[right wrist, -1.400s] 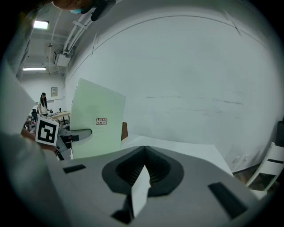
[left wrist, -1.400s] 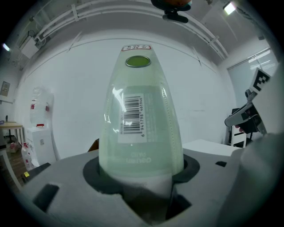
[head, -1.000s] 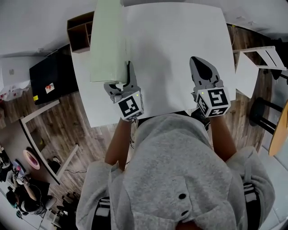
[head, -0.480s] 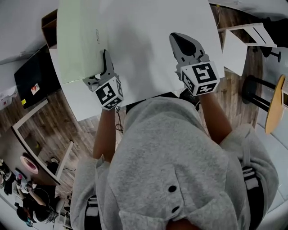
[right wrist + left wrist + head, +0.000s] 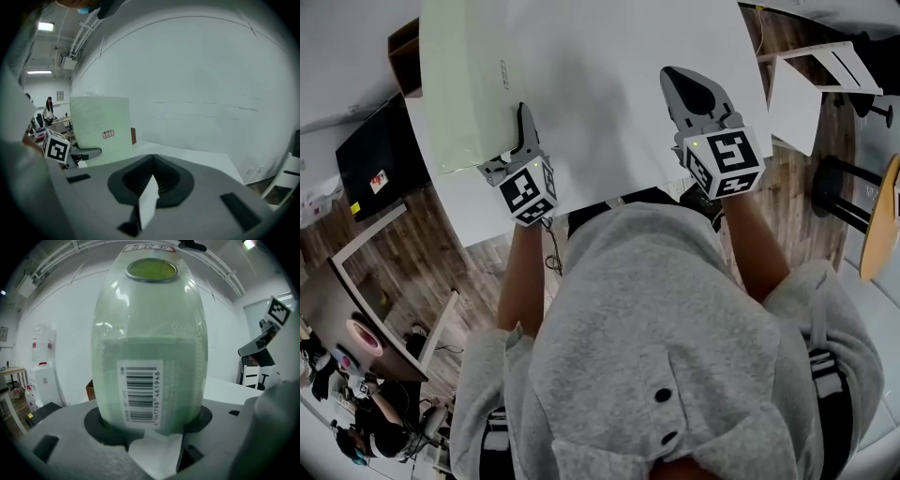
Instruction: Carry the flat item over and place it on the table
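Gripping one edge of the pale green wrapped package (image 5: 467, 80), the left tongs (image 5: 521, 127) are clamped on it. Their own view shows the package filling the space between the jaws, with its barcode label (image 5: 140, 394) facing the camera. The right tongs (image 5: 680, 84) hang over the white tabletop (image 5: 609, 103) with their jaws together and nothing between them. From the right gripper view the package stands raised as a slab rather than lying flat. I cannot tell whether its far edge touches the tabletop. By my reading the carrying is mostly done, since the package is already above the left part of the tabletop. What is left is to lower it flat and open the left tongs.
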A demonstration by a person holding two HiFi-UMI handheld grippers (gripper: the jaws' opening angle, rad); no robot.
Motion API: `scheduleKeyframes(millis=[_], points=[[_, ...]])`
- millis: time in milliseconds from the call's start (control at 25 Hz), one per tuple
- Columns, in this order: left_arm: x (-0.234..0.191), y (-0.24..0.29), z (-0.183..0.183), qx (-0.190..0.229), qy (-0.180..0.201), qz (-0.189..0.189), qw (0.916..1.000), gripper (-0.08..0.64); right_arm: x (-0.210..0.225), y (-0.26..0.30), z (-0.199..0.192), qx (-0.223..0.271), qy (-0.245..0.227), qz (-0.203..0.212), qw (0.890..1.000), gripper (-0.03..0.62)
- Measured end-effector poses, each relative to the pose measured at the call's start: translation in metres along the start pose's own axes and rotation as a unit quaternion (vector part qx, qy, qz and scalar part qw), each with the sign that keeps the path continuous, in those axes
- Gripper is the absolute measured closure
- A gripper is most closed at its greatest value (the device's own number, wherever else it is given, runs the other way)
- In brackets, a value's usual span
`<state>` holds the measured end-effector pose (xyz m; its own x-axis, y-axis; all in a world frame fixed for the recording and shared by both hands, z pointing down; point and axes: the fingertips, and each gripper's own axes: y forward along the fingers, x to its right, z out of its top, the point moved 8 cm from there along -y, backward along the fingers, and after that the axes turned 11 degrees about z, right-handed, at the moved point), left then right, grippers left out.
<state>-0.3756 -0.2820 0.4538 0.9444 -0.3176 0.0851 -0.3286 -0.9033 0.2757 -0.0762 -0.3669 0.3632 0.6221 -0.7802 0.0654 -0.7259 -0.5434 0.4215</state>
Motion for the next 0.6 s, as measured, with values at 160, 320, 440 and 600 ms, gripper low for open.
scheduleKeyframes(millis=[160,320,440,600], points=[[-0.003,-0.003,0.001,0.007,0.003,0.0,1.0,0.253,-0.003,-0.002,-0.002,0.004,-0.001,0.004,1.0,0.572],[-0.003,-0.006,0.003,0.011,0.005,-0.002,0.9999,0.25,-0.003,-0.006,-0.003,0.005,-0.001,0.004,1.0,0.572],[-0.002,-0.008,0.003,0.013,0.007,-0.007,0.9999,0.247,-0.005,-0.009,-0.004,0.006,-0.001,0.002,1.0,0.572],[-0.001,-0.01,0.003,0.015,0.005,-0.017,0.9997,0.244,-0.008,-0.011,-0.005,0.008,0.0,-0.002,1.0,0.572]])
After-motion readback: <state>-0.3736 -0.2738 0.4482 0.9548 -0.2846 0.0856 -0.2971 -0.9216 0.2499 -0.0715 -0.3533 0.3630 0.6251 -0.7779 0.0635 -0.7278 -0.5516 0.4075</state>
